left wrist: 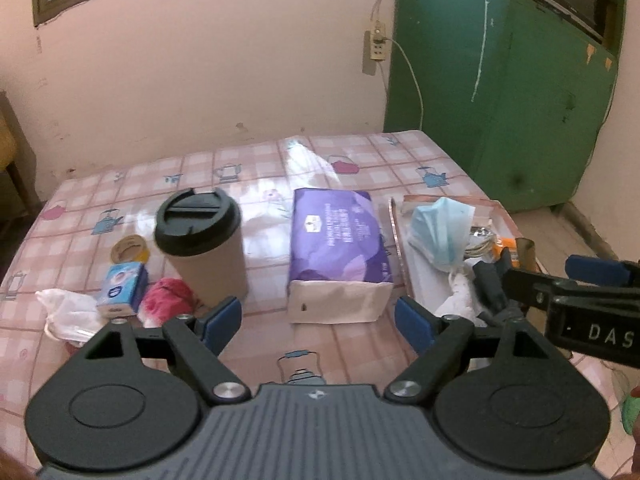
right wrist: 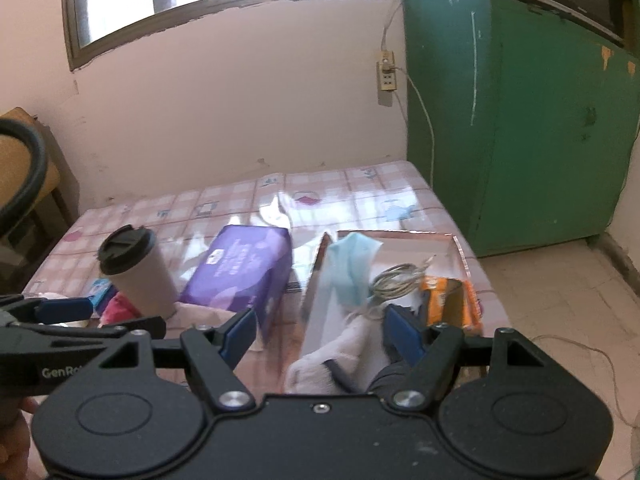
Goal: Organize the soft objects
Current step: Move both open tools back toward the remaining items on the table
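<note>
Several soft items left loose on tabletop (left wrist: 360, 152), far left: white cloth (left wrist: 66, 308), small tissue packet (left wrist: 122, 288), red cloth (left wrist: 170, 300). Purple tissue pack (left wrist: 338, 240) lies mid-table, beside box. Blue mask (left wrist: 440, 228) and white cloth already placed in box (left wrist: 404, 260) at right. Left tongs (left wrist: 318, 322) and right tongs (right wrist: 320, 334) held wide, nothing gripped. Task judged partly done.
</note>
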A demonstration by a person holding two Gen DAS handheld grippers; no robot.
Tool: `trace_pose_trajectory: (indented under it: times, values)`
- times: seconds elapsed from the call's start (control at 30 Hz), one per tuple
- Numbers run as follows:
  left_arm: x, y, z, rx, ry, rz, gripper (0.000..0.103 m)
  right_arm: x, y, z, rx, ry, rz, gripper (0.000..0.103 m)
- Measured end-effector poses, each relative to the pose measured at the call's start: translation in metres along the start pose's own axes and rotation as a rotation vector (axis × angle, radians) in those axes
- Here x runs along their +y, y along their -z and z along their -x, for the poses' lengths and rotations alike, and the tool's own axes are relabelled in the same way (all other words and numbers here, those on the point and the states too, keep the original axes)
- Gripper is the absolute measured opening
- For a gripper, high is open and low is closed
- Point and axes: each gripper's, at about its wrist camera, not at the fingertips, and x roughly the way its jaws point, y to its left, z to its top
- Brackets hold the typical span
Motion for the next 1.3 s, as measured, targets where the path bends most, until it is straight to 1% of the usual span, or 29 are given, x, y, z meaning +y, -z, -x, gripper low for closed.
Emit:
trace_pose_trajectory:
  times: [0.2,0.5,0.77,1.0,1.3]
  values:
    - [0.018,0.004,0.01,-0.018,-0.028,0.009,0.086,0.023,0.005,-0.002,0.011,-0.038,0.026,0.086]
    - [0.052,0.01,0.014,-0.002,-0.069,0.062,0.086,0.058,0.01,-0.011,0.036,-0.083,0.063,0.086]
    - [0.075,0.015,0.018,0.0,-0.091,0.103,0.086,0.088,0.012,-0.016,0.049,-0.119,0.101,0.086]
    - [0.099,0.022,0.02,0.007,-0.114,0.138,0.086,0.115,0.016,-0.025,0.062,-0.171,0.121,0.086]
    - [0.138,0.034,0.023,0.021,-0.157,0.189,0.086,0.155,0.021,-0.038,0.084,-0.218,0.166,0.086]
